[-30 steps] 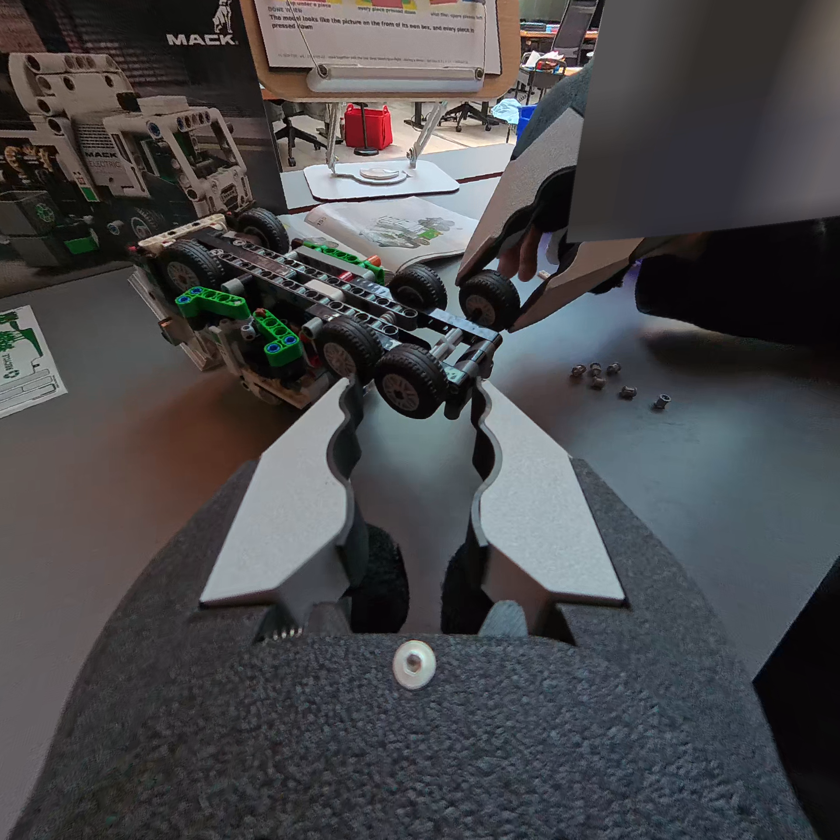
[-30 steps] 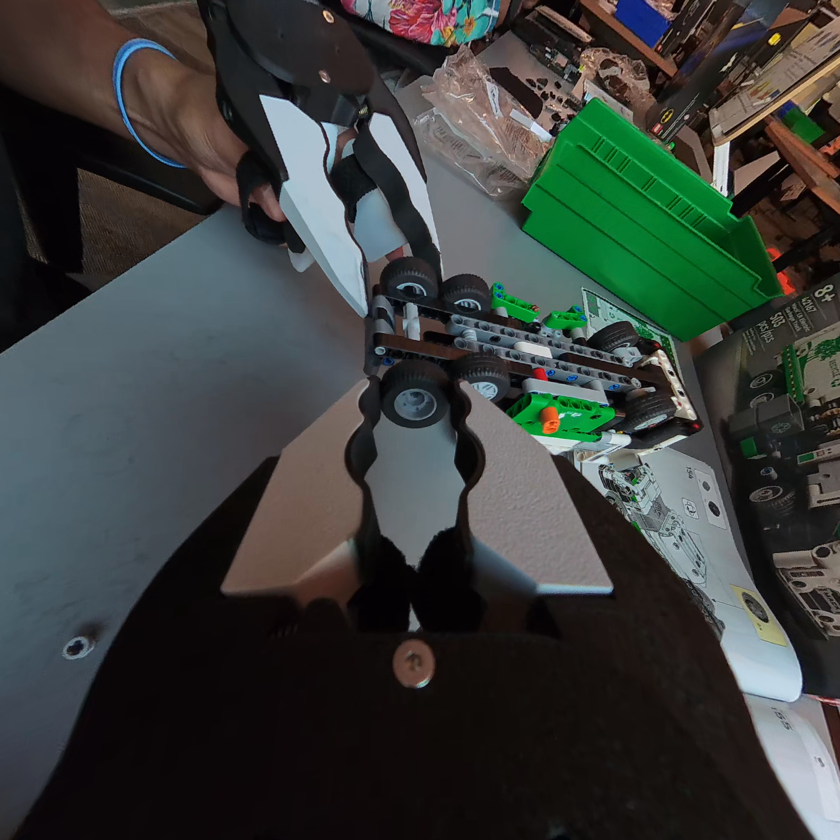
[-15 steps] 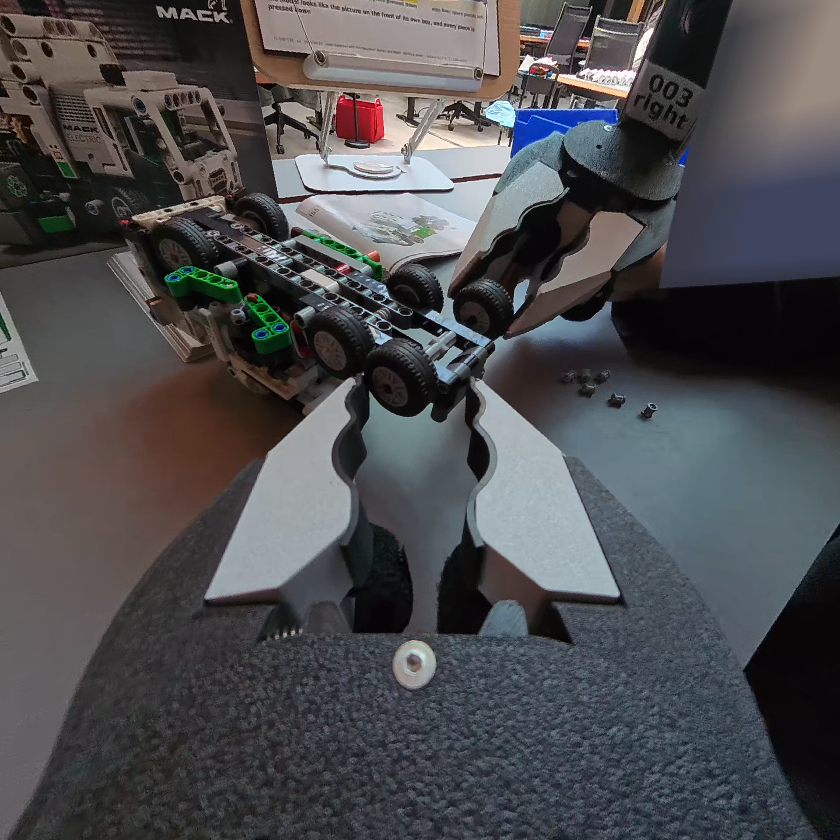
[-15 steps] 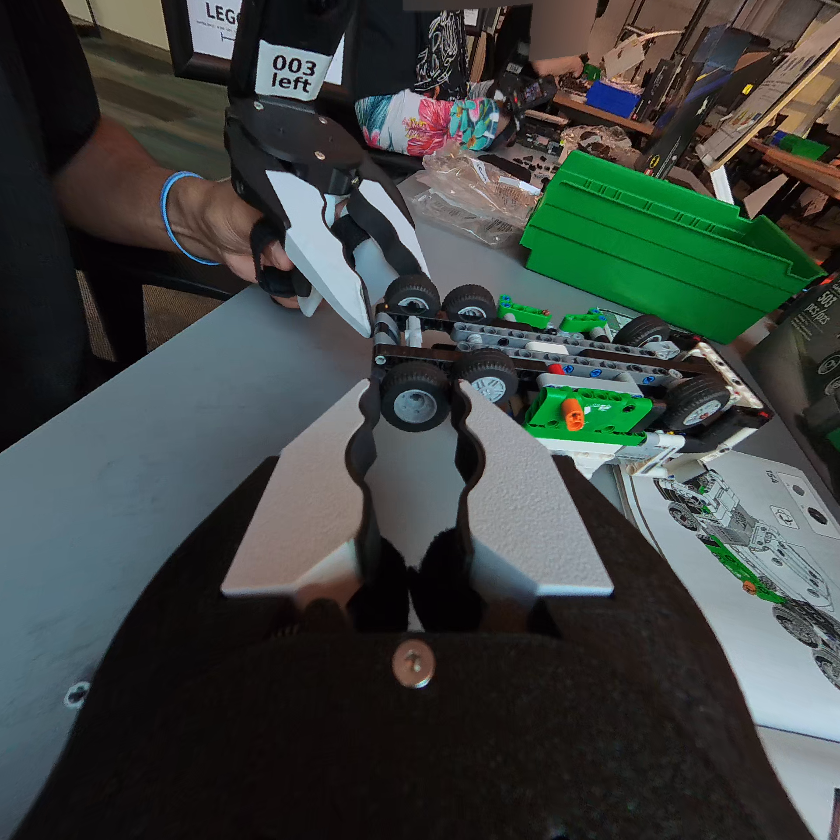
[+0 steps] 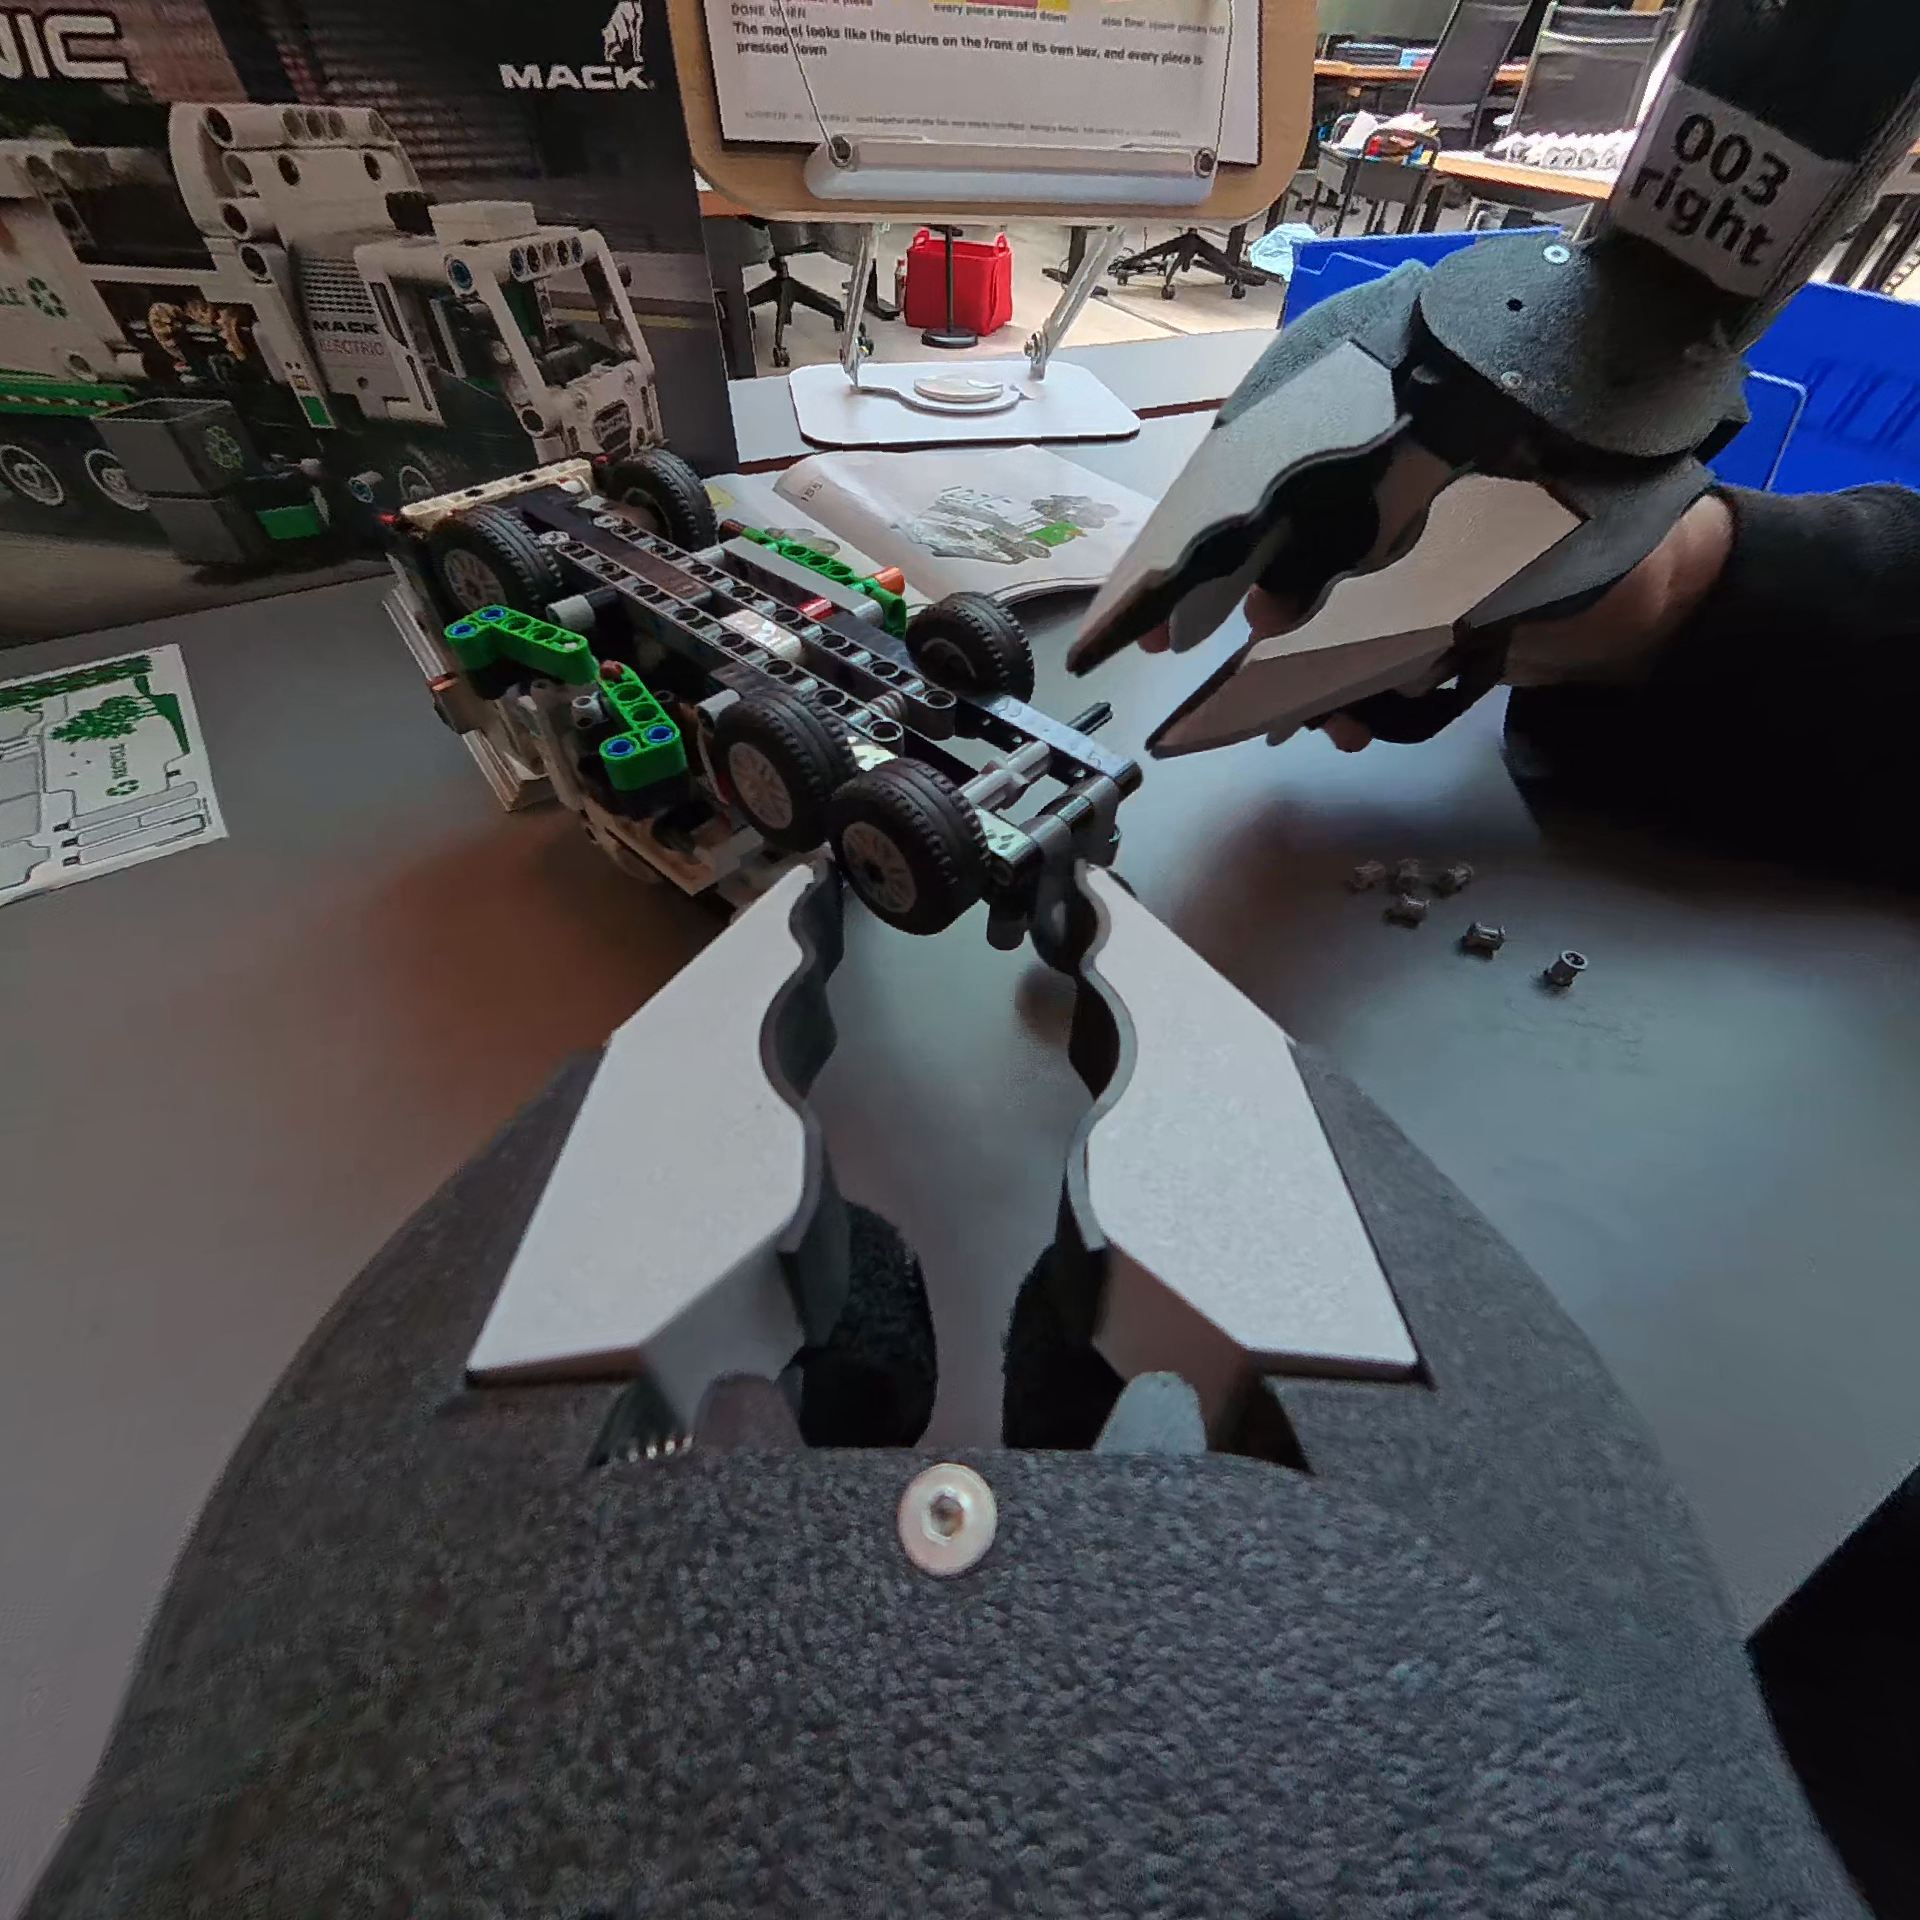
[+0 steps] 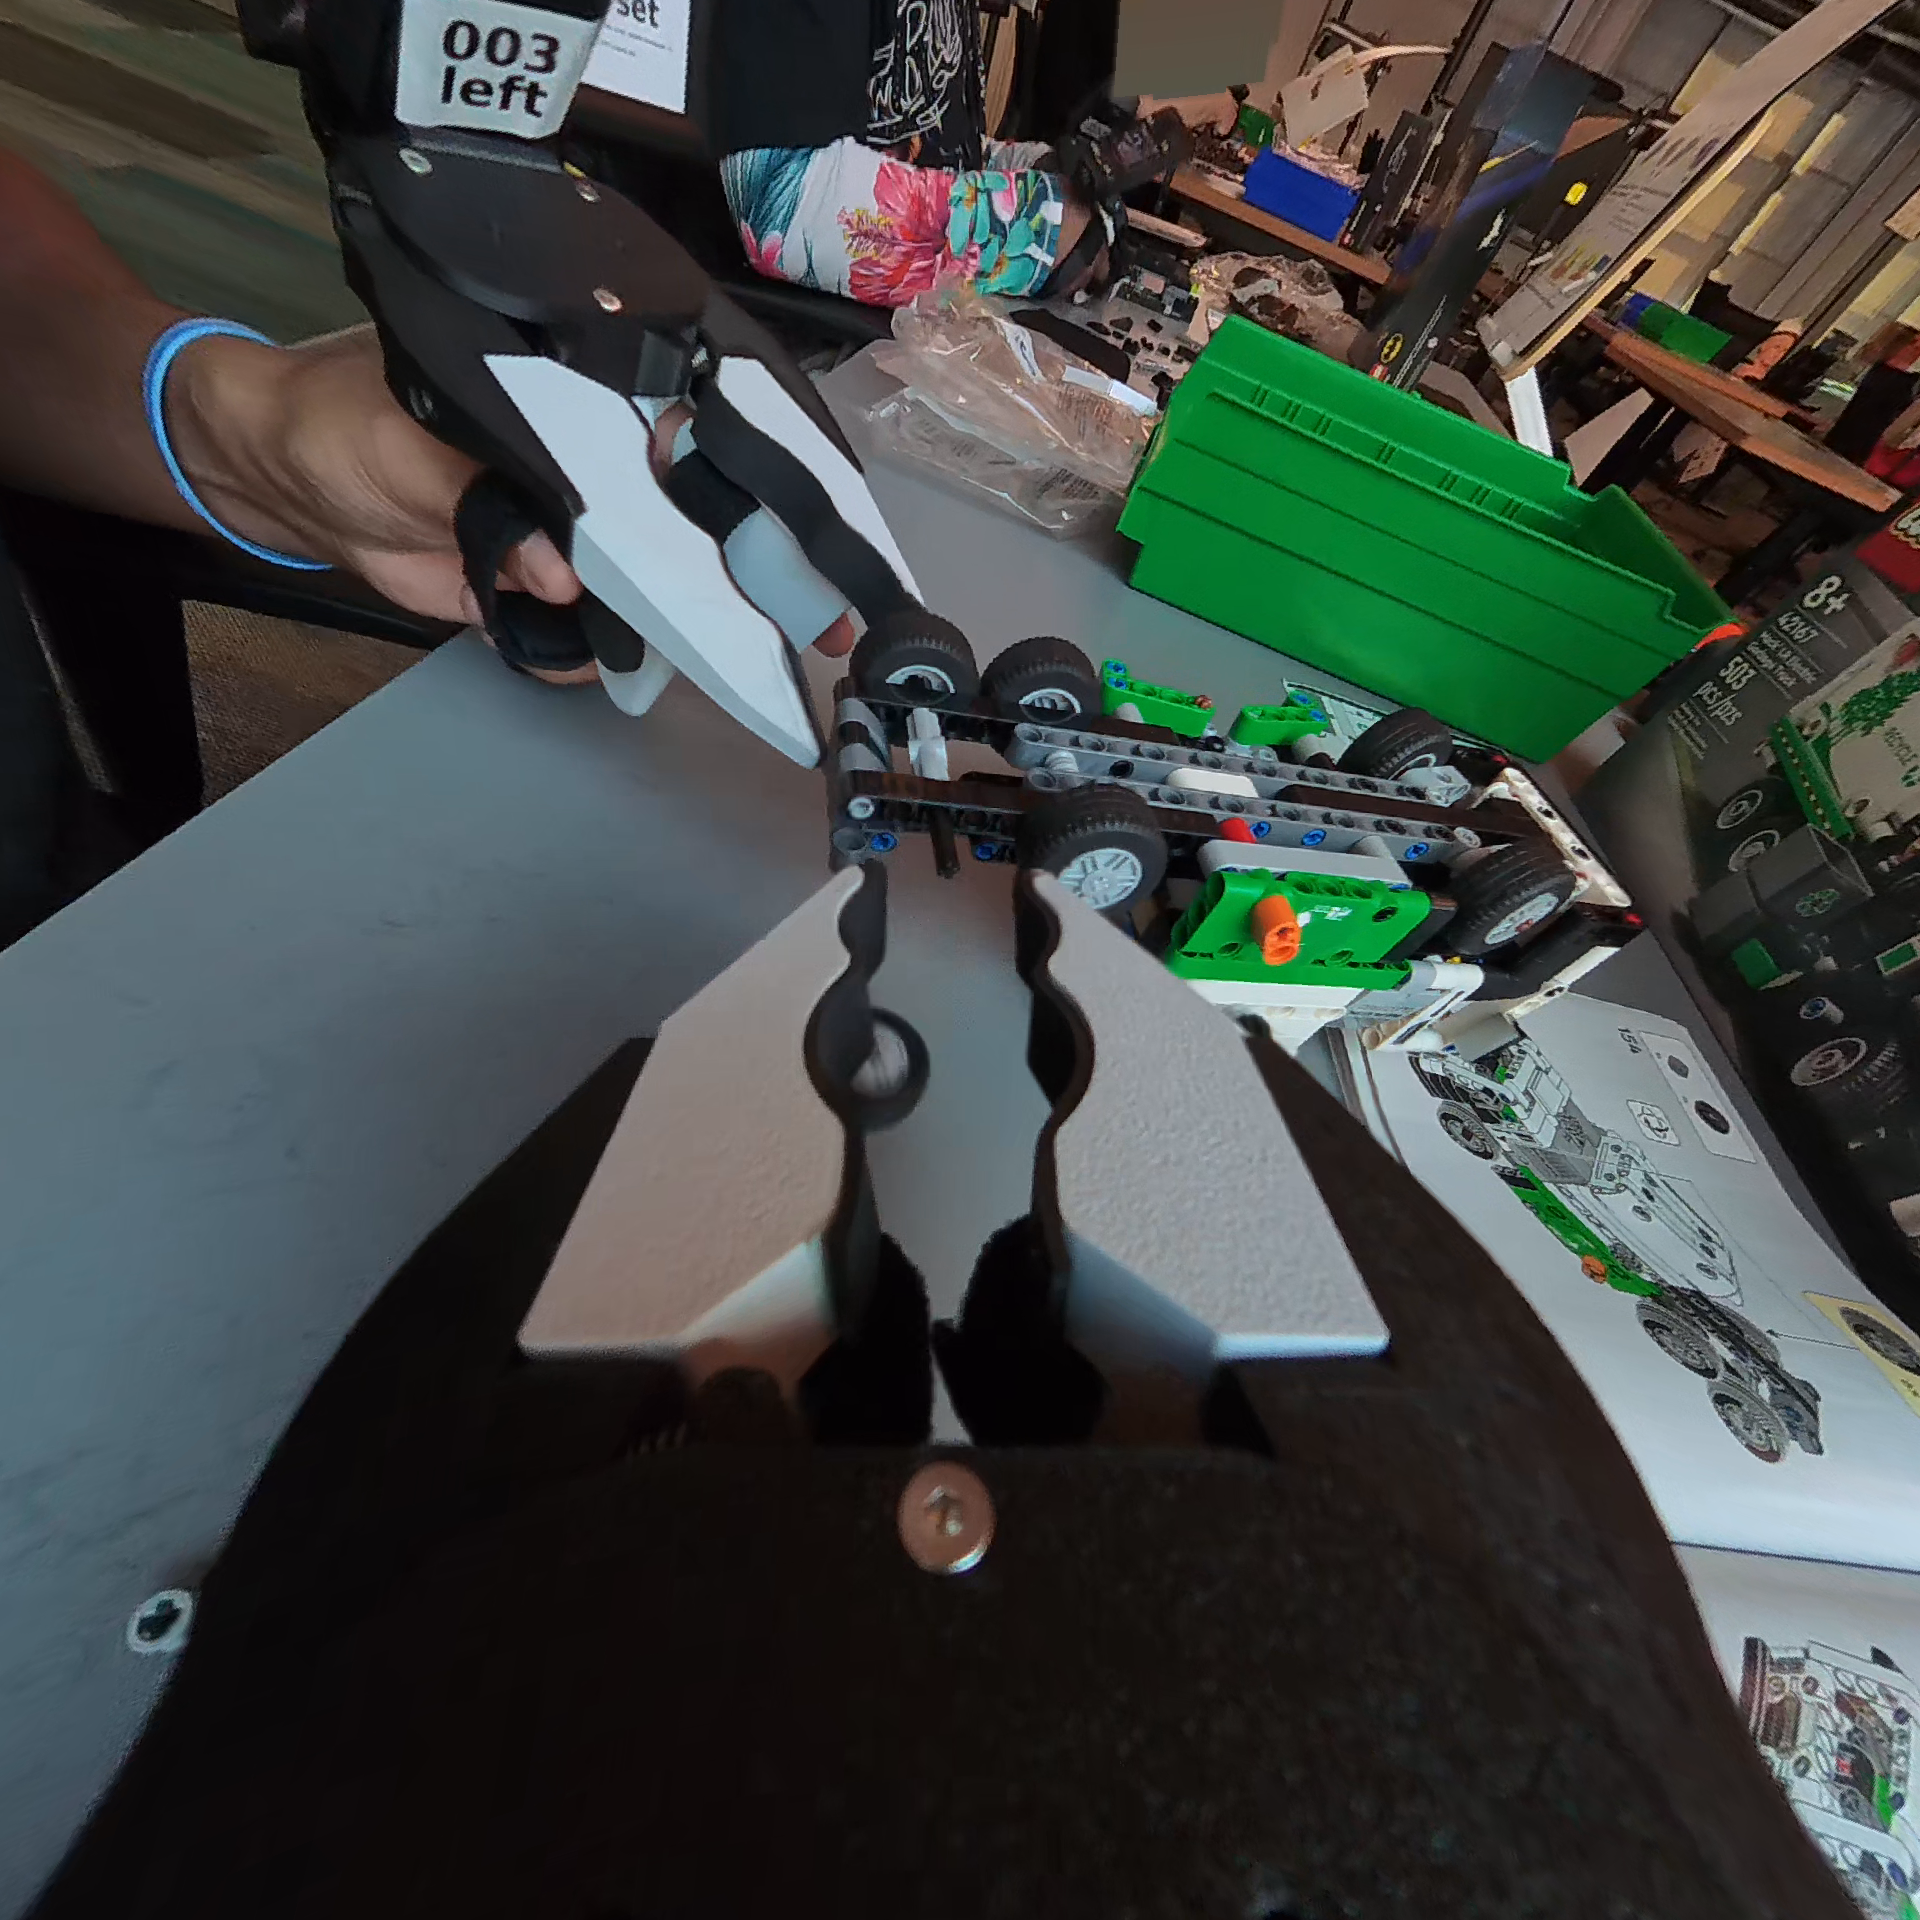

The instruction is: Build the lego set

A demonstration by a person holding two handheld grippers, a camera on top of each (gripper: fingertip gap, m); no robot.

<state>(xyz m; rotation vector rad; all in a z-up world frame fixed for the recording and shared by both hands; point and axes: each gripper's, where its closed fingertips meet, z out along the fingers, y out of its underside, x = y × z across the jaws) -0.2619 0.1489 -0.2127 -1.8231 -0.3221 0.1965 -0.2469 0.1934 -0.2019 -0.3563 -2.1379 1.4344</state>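
At the truck chassis [image 6: 1195,821] rear, wheel [image 6: 883,1065] now off, right claw [image 6: 945,894] withdrawn

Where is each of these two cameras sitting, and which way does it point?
Left wrist view: sits on the left gripper, looking forward along its fingers at the upturned lego truck and the box behind it; the right gripper and a sleeved arm show opposite.
Right wrist view: sits on the right gripper, facing the truck's other side, with the green bin beyond; the left gripper and the hand holding it show.
Shared: the truck, the open instruction booklet and both grippers, seen from opposite sides.
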